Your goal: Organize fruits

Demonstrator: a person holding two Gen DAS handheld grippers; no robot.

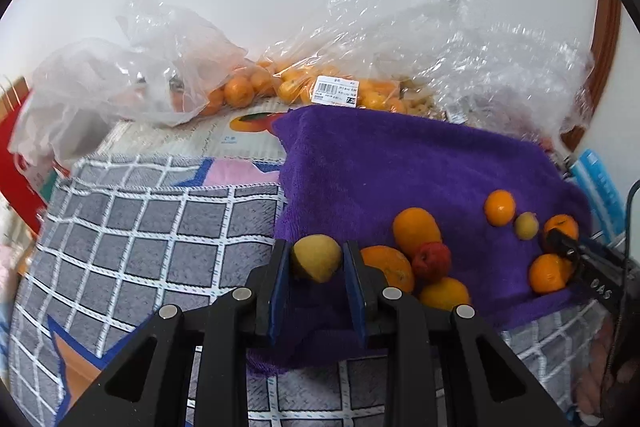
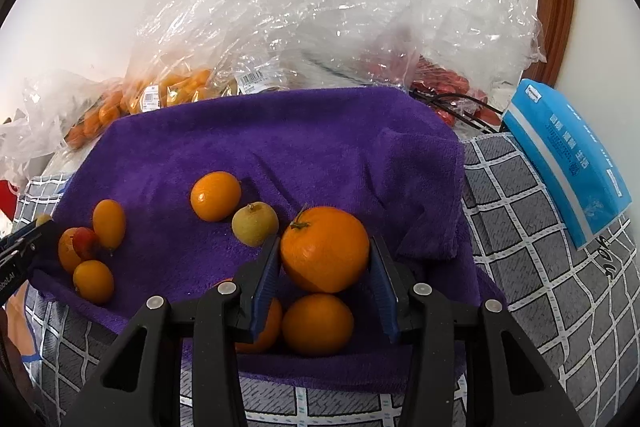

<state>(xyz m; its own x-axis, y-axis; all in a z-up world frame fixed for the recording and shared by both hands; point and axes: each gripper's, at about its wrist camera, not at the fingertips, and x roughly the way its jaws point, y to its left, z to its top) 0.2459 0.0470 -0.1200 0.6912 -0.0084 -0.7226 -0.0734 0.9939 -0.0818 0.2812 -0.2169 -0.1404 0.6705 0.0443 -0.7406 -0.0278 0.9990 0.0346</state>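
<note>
On the purple terry towel [image 2: 340, 131], left gripper [image 1: 316, 259] pinches a small yellow-green round fruit [image 1: 316, 257]; right gripper [image 2: 324, 259] clamps a big stemmed orange [image 2: 325, 249], probably for sorting by kind.

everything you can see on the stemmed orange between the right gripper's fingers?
The stemmed orange is round, glossy, deep orange, with a short brown-green stem stub at upper left. It sits between the right gripper's blue pads, which press both its sides. Below it lie the purple towel and two more oranges; whether it rests on them is unclear.
</note>
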